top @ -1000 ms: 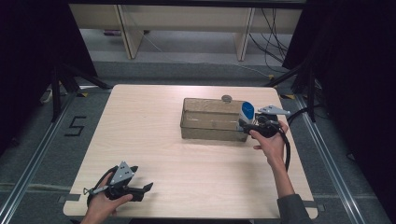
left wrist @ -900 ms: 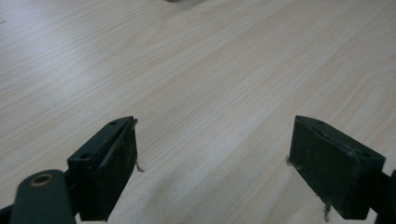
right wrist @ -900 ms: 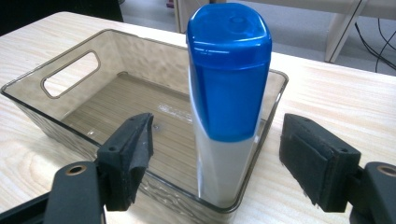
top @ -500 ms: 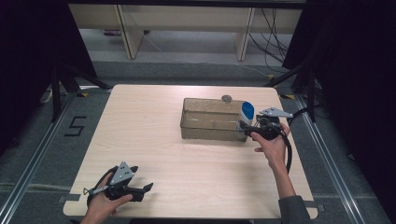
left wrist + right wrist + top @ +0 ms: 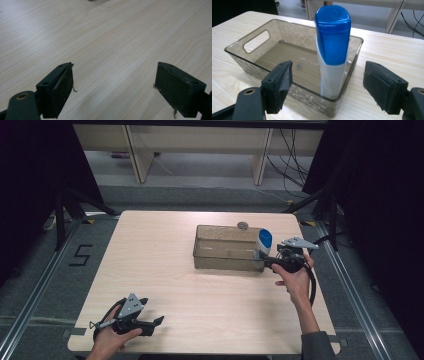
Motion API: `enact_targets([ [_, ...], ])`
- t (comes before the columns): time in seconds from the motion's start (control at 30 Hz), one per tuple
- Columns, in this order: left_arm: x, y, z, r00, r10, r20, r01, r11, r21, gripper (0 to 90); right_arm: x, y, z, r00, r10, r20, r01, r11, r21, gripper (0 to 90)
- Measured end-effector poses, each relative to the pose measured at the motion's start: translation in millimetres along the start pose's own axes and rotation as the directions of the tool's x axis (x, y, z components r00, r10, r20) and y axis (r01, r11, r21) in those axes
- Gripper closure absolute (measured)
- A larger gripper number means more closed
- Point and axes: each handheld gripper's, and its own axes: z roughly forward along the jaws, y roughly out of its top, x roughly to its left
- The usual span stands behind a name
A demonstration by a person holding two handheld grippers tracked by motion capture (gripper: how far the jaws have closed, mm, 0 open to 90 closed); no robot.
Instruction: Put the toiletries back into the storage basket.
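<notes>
We take the white bottle with the blue cap (image 5: 332, 47) as our concern: it stands upright, cap uppermost, inside the smoky translucent bin (image 5: 249, 62), tucked into the corner of the bin nearest our right gripper (image 5: 328, 91), its base on the bin floor and its side close against the end wall. It looks like smooth moulded plastic, stiff enough to bear a pinch yet probably light, and tall for its narrow foot, so we judge it would tip readily if nudged near the cap. The glossy cap seems the slipperiest place; we would sooner take hold across the white body just above the bin's rim, on its flatter faces. Our right gripper sits just outside that corner of the bin with its jaws spread to either side of the bottle, pads clear of it; the jaws have just been opening and nothing is pinched between them. Beyond the far wall of the bin lies a small round thing (image 5: 242, 225) that we cannot identify. Well away from the bin, at the near edge of the table (image 5: 200, 310), our left gripper (image 5: 115, 88) rests with jaws spread over bare wood.
</notes>
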Motion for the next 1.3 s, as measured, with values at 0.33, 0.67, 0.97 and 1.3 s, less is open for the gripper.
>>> enact_targets([
  [0.33,0.1,0.3,-1.1,1.0,0.006,-0.006,-0.006,1.0,0.003,15.0,4.1,-1.8,-5.2,0.9999,-0.004,-0.013,0.004,1.0,0.001,24.2],
  [0.67,-0.3,0.6,-1.3,1.0,0.001,0.001,-0.001,1.0,-0.002,15.0,6.1,-3.1,-9.6,0.9997,-0.022,-0.006,0.022,1.0,0.005,24.1],
  [0.97,-1.0,0.1,-0.6,0.9999,-0.013,-0.004,0.013,0.9999,-0.01,15.0,14.7,-6.3,-9.1,0.9993,0.023,-0.029,-0.023,1.0,0.006,21.9],
  [1.3,-0.8,0.0,-0.6,0.9999,-0.013,-0.002,0.013,0.9999,-0.008,15.0,17.3,-10.0,-10.5,0.9991,0.001,-0.042,0.0,1.0,0.01,21.2],
])
